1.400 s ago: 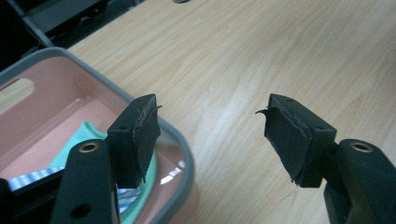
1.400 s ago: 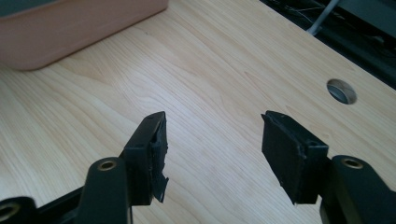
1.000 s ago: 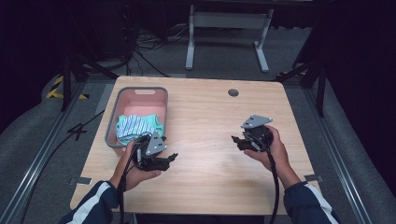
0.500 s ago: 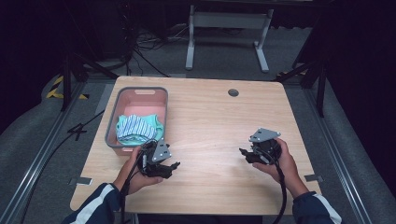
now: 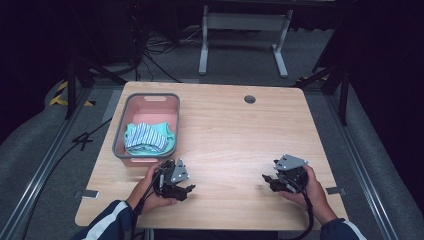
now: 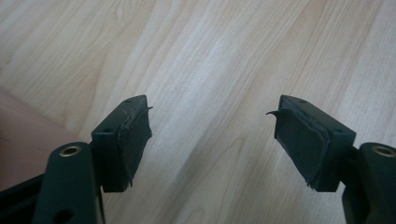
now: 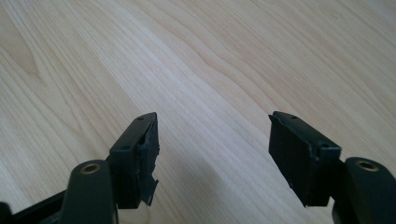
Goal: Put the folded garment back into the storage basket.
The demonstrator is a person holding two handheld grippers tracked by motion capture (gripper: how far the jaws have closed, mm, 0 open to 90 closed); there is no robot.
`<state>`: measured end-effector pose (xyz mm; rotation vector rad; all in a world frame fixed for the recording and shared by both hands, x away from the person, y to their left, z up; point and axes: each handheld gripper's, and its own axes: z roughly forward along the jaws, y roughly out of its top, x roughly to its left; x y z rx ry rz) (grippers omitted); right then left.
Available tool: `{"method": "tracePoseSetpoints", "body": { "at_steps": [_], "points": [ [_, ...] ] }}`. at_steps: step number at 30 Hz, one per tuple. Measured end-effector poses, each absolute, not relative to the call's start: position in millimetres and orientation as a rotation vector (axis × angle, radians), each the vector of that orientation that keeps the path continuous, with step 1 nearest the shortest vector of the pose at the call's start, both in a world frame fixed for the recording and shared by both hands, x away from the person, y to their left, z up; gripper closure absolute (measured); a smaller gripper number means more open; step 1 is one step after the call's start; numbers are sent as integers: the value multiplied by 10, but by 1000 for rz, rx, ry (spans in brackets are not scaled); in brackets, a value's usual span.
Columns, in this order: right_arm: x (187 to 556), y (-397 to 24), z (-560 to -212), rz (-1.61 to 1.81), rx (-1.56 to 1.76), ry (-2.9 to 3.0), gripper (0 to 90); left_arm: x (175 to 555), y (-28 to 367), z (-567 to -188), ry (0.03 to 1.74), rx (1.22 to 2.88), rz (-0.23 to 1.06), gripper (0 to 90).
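My left gripper (image 5: pixel 188 189) rests low over the wooden table (image 5: pixel 225 125), just in front of the pink basket (image 5: pixel 120 142). Its jaws have just been opening and are open, with bare wood between them in the left gripper view (image 6: pixel 212 130). My right gripper (image 5: pixel 266 180) sits near the table's front right, pointing left. It is open too, its jaws have just been opening, and nothing lies between them in the right gripper view (image 7: pixel 212 144). A folded teal and white striped cloth (image 5: pixel 148 137) lies inside the basket.
The grey-rimmed basket stands at the table's left side, and its pink wall (image 6: pixel 23 130) edges into the left gripper view. A round cable hole (image 5: pixel 249 99) is at the back of the table. A metal stand (image 5: pixel 245 22) is on the floor beyond.
Both hands have drawn back toward the table's front edge and sunk lower. The right gripper has also shifted a little to the right. Both pairs of jaws stand wider.
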<state>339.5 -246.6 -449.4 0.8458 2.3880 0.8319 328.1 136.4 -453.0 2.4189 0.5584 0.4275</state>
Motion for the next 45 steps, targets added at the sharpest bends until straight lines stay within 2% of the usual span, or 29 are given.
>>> {"method": "tracePoseSetpoints", "body": {
  "at_steps": [13, 21, 45],
  "points": [
    [3257, -2812, -4712, 873, 993, 2359, 327, 3290, 1382, -4734, 597, 2379, 396, 246],
    [3215, -3025, -4843, 1010, 1082, 2315, 272, 3349, 1426, -4828, 674, 2286, 255, 203],
    [3273, -3070, -4861, 1048, 1119, 2336, 241, 3354, 1419, -4831, 678, 2288, 252, 183]
  ]
}}
